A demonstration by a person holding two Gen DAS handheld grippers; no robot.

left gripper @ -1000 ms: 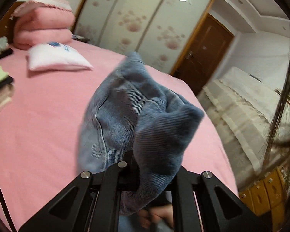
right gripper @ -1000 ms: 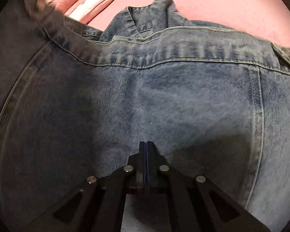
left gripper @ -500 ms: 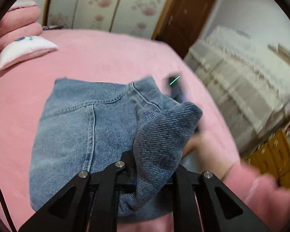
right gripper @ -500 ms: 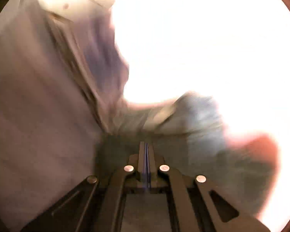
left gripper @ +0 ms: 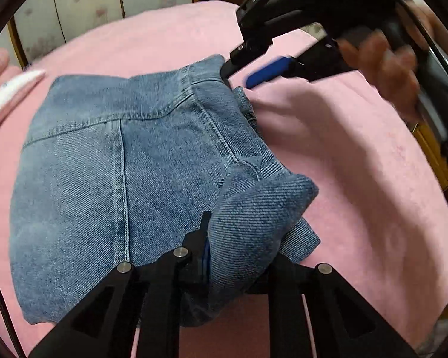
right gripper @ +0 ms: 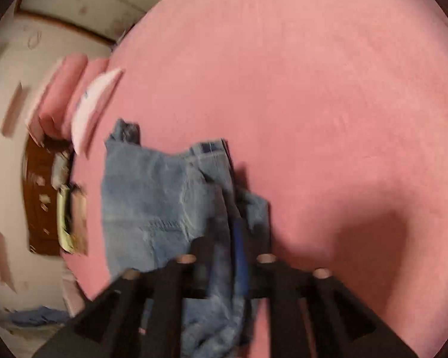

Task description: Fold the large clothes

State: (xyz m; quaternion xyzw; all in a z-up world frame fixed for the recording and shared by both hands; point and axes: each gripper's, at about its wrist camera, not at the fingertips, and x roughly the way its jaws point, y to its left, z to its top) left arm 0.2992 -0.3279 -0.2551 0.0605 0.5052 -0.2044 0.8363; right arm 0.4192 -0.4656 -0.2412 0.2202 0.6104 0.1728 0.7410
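Denim garment (left gripper: 110,161) lies folded on the bed (left gripper: 358,149). Left gripper (left gripper: 239,256) pinches its near corner, jaws starting to open. Right gripper (left gripper: 239,73) at the far corner is opening, cloth between its jaws.

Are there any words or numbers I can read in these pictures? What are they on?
"DAS" or close to it: pale raised letters on the black body of the right gripper in the left wrist view, blurred, so not sure.
Blue marks on the white pillow: too blurred to read.
No label or tag shows on the denim jacket.
Nothing else carries writing.
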